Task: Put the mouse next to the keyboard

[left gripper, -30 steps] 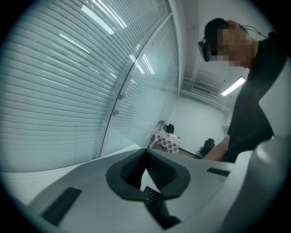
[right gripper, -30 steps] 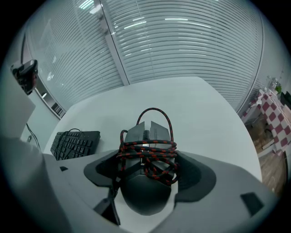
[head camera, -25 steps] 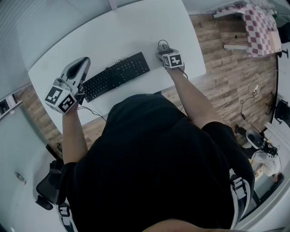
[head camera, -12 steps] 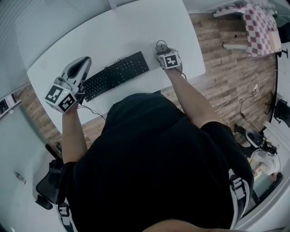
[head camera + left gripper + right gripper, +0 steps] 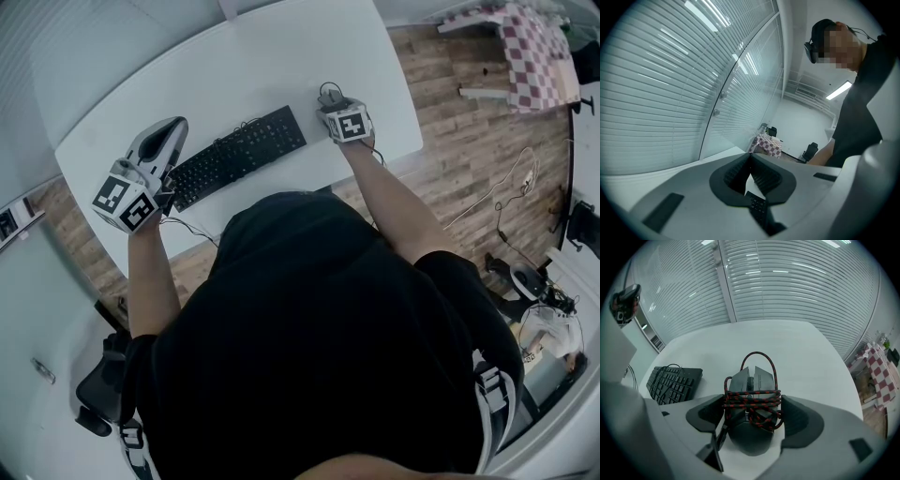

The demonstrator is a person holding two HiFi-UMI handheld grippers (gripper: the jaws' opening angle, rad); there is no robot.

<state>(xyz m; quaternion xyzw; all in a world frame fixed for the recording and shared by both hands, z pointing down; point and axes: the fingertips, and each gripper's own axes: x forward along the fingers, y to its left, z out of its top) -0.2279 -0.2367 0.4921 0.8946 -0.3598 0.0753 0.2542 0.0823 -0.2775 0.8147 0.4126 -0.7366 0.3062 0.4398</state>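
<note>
Mouse (image 5: 749, 439), cord-wrapped, sat just right of the keyboard (image 5: 239, 155), clamped between the right gripper's (image 5: 333, 97) jaws; left gripper (image 5: 750, 159) jaws met, empty.

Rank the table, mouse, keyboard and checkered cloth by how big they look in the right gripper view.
1. table
2. mouse: it looks bigger than the keyboard only because it sits right at the camera
3. keyboard and checkered cloth: about alike, too close to rank

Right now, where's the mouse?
Right gripper view: black cord-wrapped mouse in the right claw, right of the black keyboard on the white table.
</note>
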